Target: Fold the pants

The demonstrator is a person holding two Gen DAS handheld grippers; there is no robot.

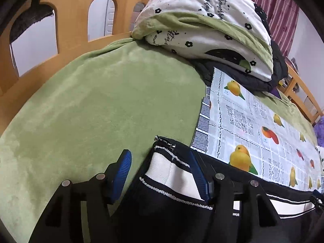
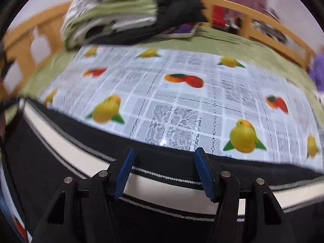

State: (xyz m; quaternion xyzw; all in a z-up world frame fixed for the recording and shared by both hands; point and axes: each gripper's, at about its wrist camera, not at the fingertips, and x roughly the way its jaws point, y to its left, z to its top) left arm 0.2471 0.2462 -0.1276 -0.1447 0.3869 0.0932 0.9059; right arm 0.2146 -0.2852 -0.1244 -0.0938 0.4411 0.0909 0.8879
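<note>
Black pants (image 1: 172, 208) with a white side stripe (image 1: 172, 174) lie stretched along the near edge of a bed, partly on the green blanket (image 1: 101, 101) and partly on a fruit-print cloth (image 1: 253, 125) spread over it. The left gripper (image 1: 160, 174) stands wide open at the zippered cuff end (image 1: 164, 140), its blue pads (image 1: 121, 174) straddling the fabric: the outer pad is over the blanket and the inner pad over the pants, with no grip closed. In the right wrist view, blurred by motion, the right gripper (image 2: 164, 172) is likewise spread wide above the pants (image 2: 60, 192), the stripe (image 2: 162, 188) running crosswise between its pads (image 2: 204, 174); whether those pads touch the cloth cannot be told. The fruit-print cloth (image 2: 172, 93) fills the middle of that view beyond the pants. At the head of the bed a folded quilt (image 1: 202, 20), white with black flowers and green lining, rests on a dark garment (image 1: 279, 64). A wooden bed rail (image 1: 70, 6) with arched cut-outs runs behind the blanket, and a side rail (image 2: 253, 20) borders the far edge. A maroon curtain (image 1: 283, 10) hangs behind the quilt. No container appears in either view.
</note>
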